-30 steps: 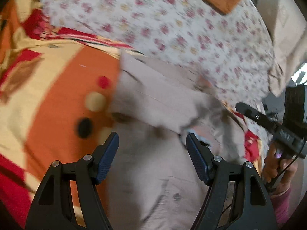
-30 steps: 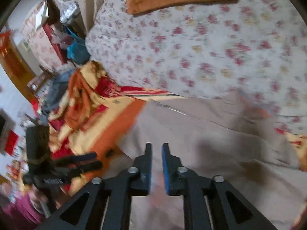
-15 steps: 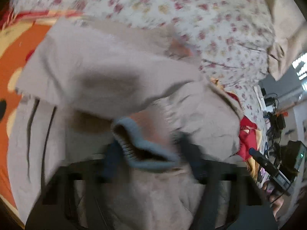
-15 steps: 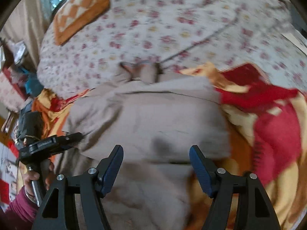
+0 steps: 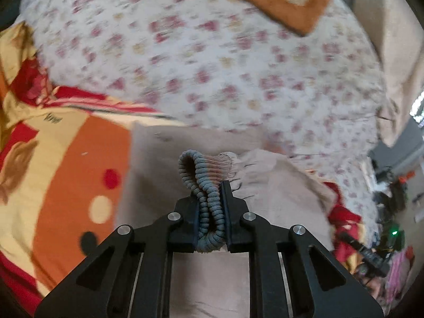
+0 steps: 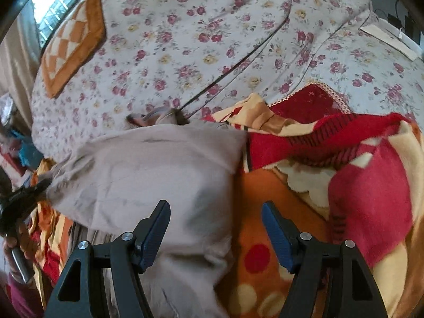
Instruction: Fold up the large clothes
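A large beige jacket [image 5: 278, 190] lies on an orange, red and cream blanket [image 5: 66, 164] on the bed. My left gripper [image 5: 210, 198] is shut on the jacket's grey ribbed cuff [image 5: 204, 175], holding it up over the garment. In the right wrist view the jacket [image 6: 159, 167] lies partly folded, a sleeve laid across its body. My right gripper [image 6: 216, 217] is open and empty, hovering over the jacket's right edge and the blanket [image 6: 265, 201].
A floral bedsheet [image 6: 212, 39] covers the bed behind the jacket. An orange checked cushion [image 6: 71, 42] lies at the far end. A red blanket fold [image 6: 371, 180] bunches on the right. The left gripper shows at the right view's left edge [image 6: 16, 206].
My left gripper went from open to shut on the ribbed cuff and lifted it. My right gripper opened, let go of the jacket and swung right.
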